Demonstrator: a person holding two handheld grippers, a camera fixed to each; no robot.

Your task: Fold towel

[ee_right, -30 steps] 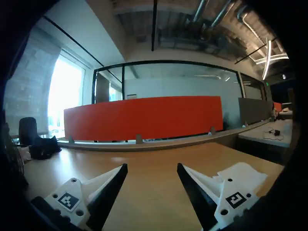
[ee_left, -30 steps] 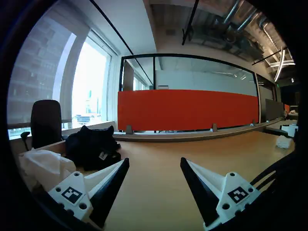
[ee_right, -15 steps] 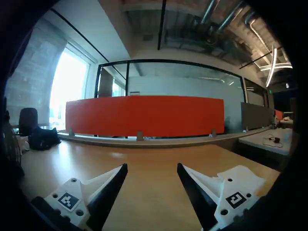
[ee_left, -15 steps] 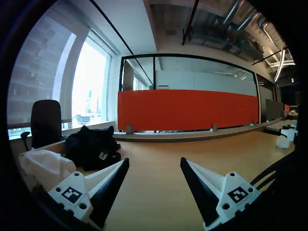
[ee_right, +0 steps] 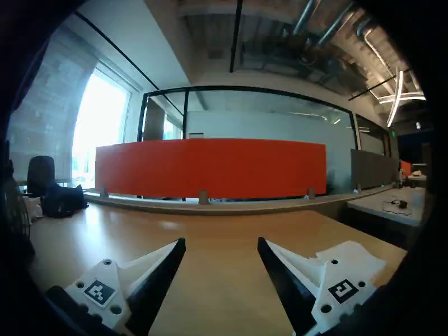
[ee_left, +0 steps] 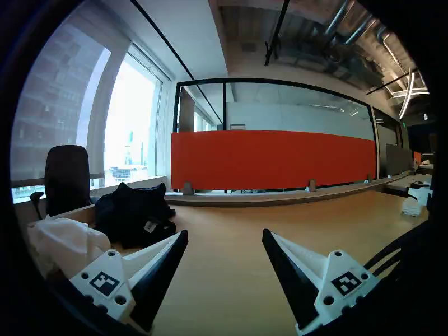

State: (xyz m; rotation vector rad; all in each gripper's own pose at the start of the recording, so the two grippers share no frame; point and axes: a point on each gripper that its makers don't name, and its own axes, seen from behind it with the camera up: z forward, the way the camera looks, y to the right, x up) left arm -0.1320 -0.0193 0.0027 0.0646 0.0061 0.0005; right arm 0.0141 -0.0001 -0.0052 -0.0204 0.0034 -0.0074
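Left tool (ee_left: 224, 232) and right tool (ee_right: 220, 239) spread wide, wooden desk (ee_left: 313, 215), orange partition (ee_left: 274, 159), bright window (ee_left: 131, 134)

A crumpled white cloth (ee_left: 61, 241) at the left end of the desk (ee_left: 224, 280) lies partly hidden behind a finger (ee_left: 129, 274) of the left gripper (ee_left: 223, 232) and is cut by the view's edge. The dark bundle (ee_left: 133, 215) beside it could be bag or garment. An office chair (ee_left: 67, 179) loses its base behind the desk. Pale items (ee_left: 414, 203) far right and a corded object (ee_right: 399, 203) on the neighbouring desk (ee_right: 381, 209) are too small to identify.
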